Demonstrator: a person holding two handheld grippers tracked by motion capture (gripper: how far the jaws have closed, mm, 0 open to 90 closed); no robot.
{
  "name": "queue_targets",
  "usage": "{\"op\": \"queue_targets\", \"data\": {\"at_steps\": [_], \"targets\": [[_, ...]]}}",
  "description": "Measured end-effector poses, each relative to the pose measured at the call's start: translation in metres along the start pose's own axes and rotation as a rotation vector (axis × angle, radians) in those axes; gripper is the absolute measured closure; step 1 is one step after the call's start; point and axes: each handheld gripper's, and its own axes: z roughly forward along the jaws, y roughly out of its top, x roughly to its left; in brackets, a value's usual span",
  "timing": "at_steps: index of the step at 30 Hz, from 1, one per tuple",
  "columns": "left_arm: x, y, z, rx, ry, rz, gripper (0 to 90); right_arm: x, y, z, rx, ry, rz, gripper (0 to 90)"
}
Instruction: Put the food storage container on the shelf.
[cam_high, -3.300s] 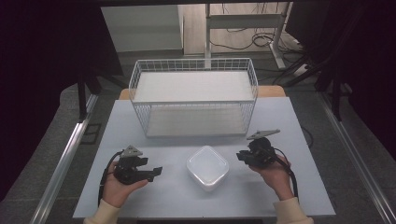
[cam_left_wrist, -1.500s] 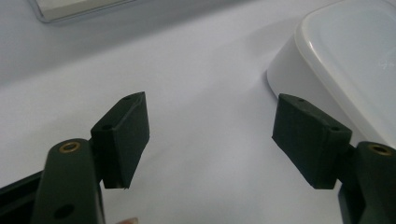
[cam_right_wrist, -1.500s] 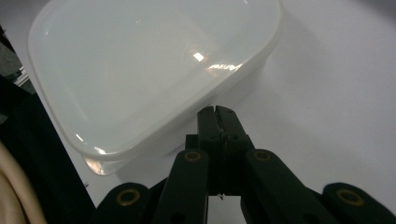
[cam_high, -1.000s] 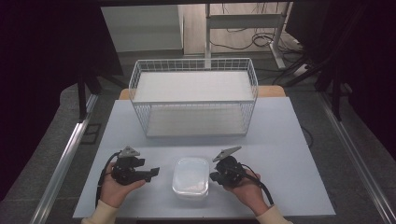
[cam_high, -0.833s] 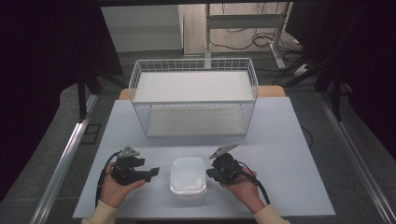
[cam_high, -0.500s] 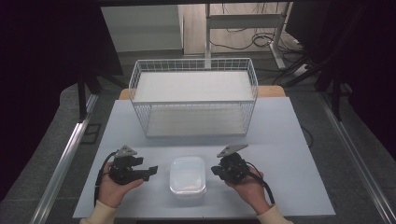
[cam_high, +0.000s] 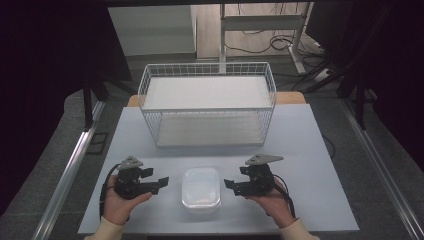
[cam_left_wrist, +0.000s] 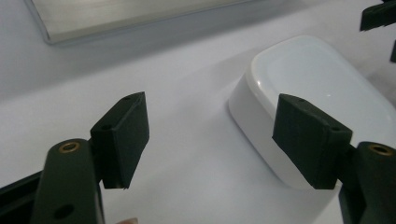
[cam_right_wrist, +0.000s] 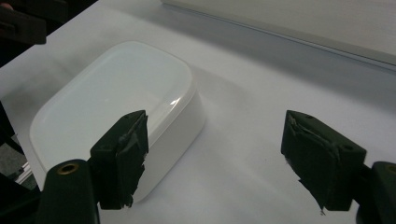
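Observation:
A white rounded plastic box (cam_high: 201, 187) lies upside down on the table near its front edge, between my two grippers. My left gripper (cam_high: 159, 183) sits just left of it, open and empty; the box (cam_left_wrist: 308, 93) lies ahead to the right, behind the right pad (cam_left_wrist: 310, 133). My right gripper (cam_high: 231, 186) rests just right of the box, open and empty, not touching it. In the right gripper view the box (cam_right_wrist: 116, 98) lies ahead to the left, behind the left pad (cam_right_wrist: 122, 154).
A white wire basket (cam_high: 208, 102) stands at the back middle of the light table (cam_high: 310, 145). Bare tabletop lies between the basket and the box. The table's front edge runs just below the hands. Dark floor and cables surround the table.
The right gripper slid the box leftward toward the table's middle, then drew back to the right and stands apart from it. The left gripper has hardly moved.

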Motion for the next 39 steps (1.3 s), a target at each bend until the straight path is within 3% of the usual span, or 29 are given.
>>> {"op": "queue_targets", "data": {"at_steps": [5, 10, 12, 18, 24, 25, 34, 39], "targets": [[-0.005, 0.002, -0.001, -0.010, -0.023, -0.001, 26.7, 0.000, -0.001, -0.001, -0.003, 0.013, 0.004, 28.1], [-0.004, 0.000, 0.003, 0.005, -0.027, -0.029, 26.7, 0.000, -0.001, 0.000, -0.007, -0.009, 0.019, 25.3], [-0.003, 0.001, 0.002, 0.000, -0.069, -0.071, 26.6, 0.003, 0.000, -0.002, -0.009, -0.008, 0.046, 25.8], [-0.004, 0.001, 0.006, 0.009, -0.161, -0.138, 27.9, 0.005, 0.001, 0.002, -0.018, 0.047, 0.110, 30.2], [-0.008, -0.002, 0.016, 0.034, -0.200, -0.169, 28.0, 0.007, -0.001, 0.008, -0.011, 0.100, 0.162, 33.6], [-0.010, -0.003, 0.022, 0.048, -0.223, -0.176, 29.3, 0.008, -0.002, 0.011, -0.002, 0.120, 0.181, 34.5], [-0.009, -0.008, 0.039, 0.060, -0.301, -0.262, 31.9, 0.011, -0.004, 0.020, 0.013, 0.156, 0.223, 36.0], [-0.009, -0.011, 0.047, 0.077, -0.327, -0.284, 32.3, 0.014, -0.006, 0.026, 0.031, 0.159, 0.228, 36.7]]}}
